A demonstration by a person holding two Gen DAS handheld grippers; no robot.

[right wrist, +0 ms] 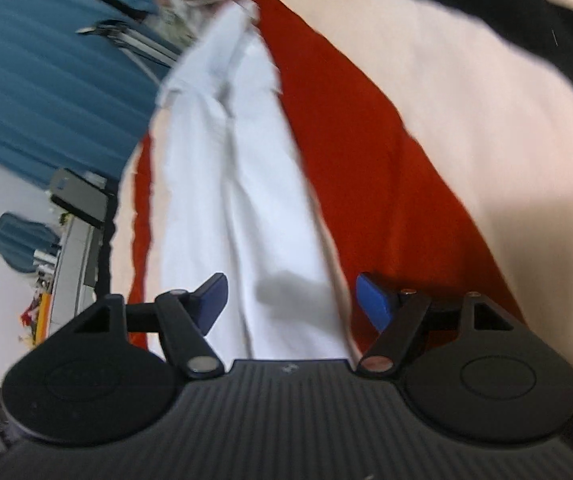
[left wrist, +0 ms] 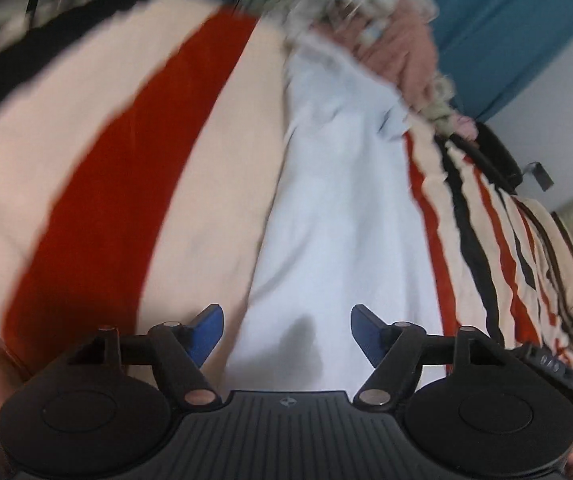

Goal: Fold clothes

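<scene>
A white garment [left wrist: 338, 216] lies stretched out along a cream blanket with red and black stripes [left wrist: 98, 168]. My left gripper [left wrist: 286, 326] hovers over its near end, open, blue pads apart with only cloth below them. In the right wrist view the same white garment [right wrist: 246, 200] runs away from me over the striped blanket [right wrist: 426, 120]. My right gripper [right wrist: 292, 300] is open above the garment's near end, its right pad over the red stripe. At the far end lies a heap of patterned clothes [left wrist: 366, 20].
Blue fabric [left wrist: 506, 20] hangs behind the bed. A dark strap or bag [left wrist: 494, 156] rests at the blanket's right edge. In the right wrist view a grey shelf with small items [right wrist: 74, 248] stands at the left by a white wall. Both views are motion-blurred.
</scene>
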